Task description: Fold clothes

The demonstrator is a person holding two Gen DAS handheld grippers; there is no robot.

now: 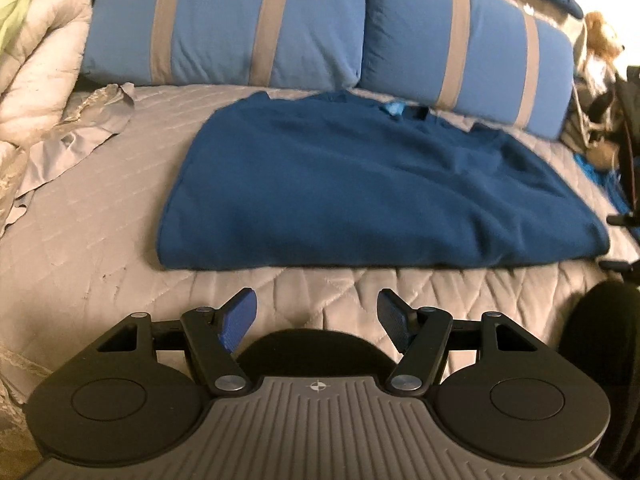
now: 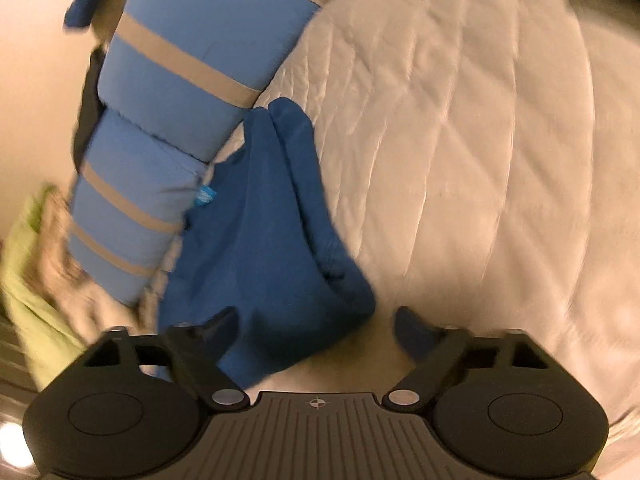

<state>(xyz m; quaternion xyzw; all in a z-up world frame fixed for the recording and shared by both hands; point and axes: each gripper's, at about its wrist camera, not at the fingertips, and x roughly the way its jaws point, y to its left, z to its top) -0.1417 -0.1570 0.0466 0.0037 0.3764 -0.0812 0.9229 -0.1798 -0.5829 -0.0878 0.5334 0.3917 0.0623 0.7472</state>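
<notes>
The left gripper [image 1: 318, 320] hung over the near edge of the bed [image 1: 100, 264], its blue fingers [image 1: 240, 320] spread apart with nothing between them but grey quilted cover. Just beyond the fingertips lay the blue shirt [image 1: 360, 184], spread nearly flat across the middle of the bed with its hem toward the near edge and its collar toward the head. Behind the collar two blue pillows [image 1: 224, 20] with grey stripes leaned along the head of the bed. A crumpled grey sheet [image 1: 80, 136] and a pale puffy duvet [image 1: 36, 68] were heaped at the bed's left side.

The right gripper [image 2: 316, 328] had its jaws standing apart too. A bunched corner of the shirt [image 2: 272, 240] lay against its left finger [image 2: 224, 328] and reached partway into the gap; the right finger touched no cloth, so nothing was clamped. That view was blurred. The pillows [image 2: 160, 92] ran along the shirt's far side, and a green cloth [image 2: 28, 288] showed at the left margin.
</notes>
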